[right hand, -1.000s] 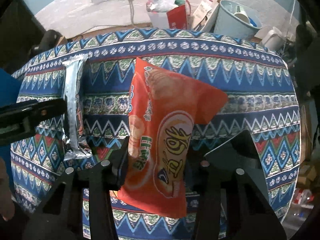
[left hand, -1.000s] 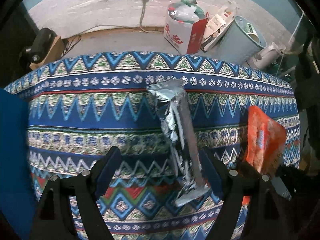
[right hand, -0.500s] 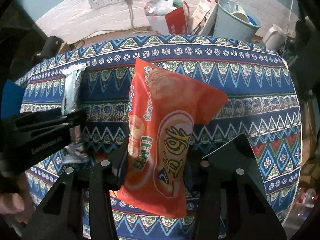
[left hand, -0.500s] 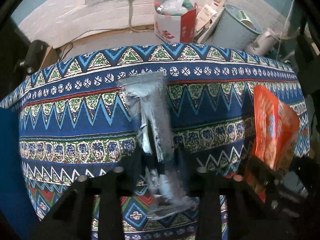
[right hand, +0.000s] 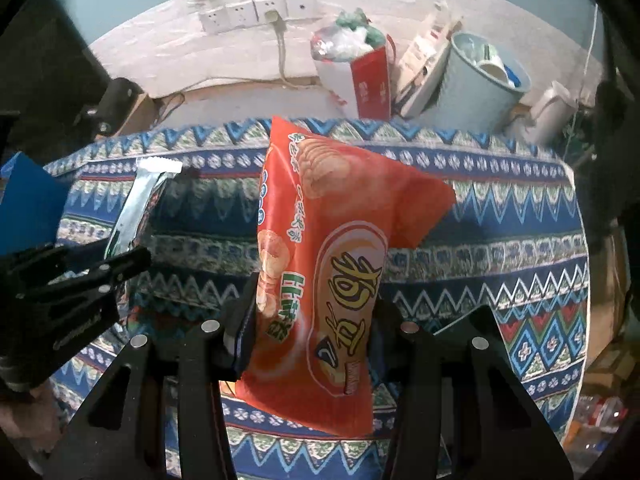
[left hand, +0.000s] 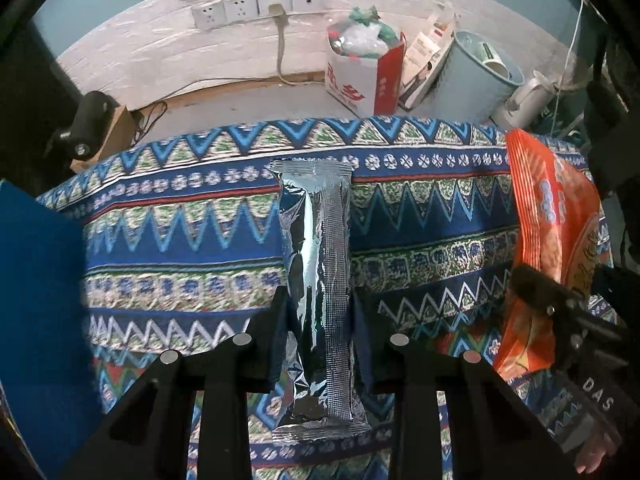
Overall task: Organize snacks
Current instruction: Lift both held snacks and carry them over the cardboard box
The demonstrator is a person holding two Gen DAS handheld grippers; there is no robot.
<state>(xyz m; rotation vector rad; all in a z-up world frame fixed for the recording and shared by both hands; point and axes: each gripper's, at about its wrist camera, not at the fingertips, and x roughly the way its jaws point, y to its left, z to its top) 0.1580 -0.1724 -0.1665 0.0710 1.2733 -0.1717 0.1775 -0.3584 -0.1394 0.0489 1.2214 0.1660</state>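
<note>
Two snack packs are in play, one per gripper. The silver foil packet [left hand: 316, 292] is long and narrow, shiny and crinkled, with a crimped seal at each end and a ribbed seam down its length; it stands on end between the left gripper [left hand: 318, 336], whose dark pads are pressed against its two sides about the lower middle, so it is pinched and held above the patterned tablecloth [left hand: 180, 240]. In the right wrist view the same packet [right hand: 136, 208] shows off to the left, slanting up out of the other tool. The orange chip bag [right hand: 328, 280] is wide and puffy, printed with round crisps, green lettering and big yellow characters in an oval; the right gripper [right hand: 316, 328] clamps its lower half from both sides, and the bag leans a little with its top corner pointing right, over the middle of the cloth. The cloth is one sheet of blue, green, red and white zigzag bands covering the whole table. At the left edge sits one blue panel [left hand: 40, 300]; I cannot tell what it belongs to. Beyond the table, on the floor against the white wall, I count four wall sockets [left hand: 256, 6] in a row with one plug in, one red-and-white paper bag [left hand: 364, 76] stuffed with rubbish, and one pale blue bin [left hand: 476, 76].
</note>
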